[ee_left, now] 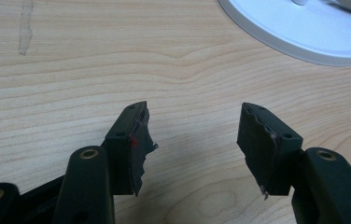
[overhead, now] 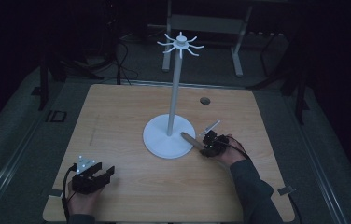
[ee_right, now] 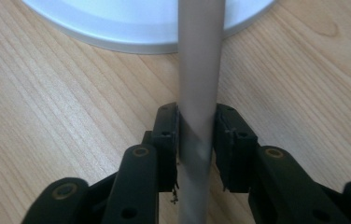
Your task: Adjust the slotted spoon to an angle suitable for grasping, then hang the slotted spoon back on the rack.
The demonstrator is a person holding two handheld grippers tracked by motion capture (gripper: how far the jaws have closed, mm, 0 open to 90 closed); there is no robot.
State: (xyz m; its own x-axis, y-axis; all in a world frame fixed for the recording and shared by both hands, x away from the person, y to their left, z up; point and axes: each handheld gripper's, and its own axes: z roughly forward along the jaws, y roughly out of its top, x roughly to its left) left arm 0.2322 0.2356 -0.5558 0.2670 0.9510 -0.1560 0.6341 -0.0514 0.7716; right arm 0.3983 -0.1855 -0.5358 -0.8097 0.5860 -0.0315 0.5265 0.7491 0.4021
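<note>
Right claw (ee_right: 197, 135) grips a grey rod (ee_right: 197, 70) at the stand base's (overhead: 164, 142) 3 o'clock; keep it level. Left claw (ee_left: 192, 140) rests open.

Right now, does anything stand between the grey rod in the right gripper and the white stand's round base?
Nothing visible does. The right gripper is shut on the grey rod, whose far end already reaches over the rim of the white stand's round base, above bare wooden table.
</note>
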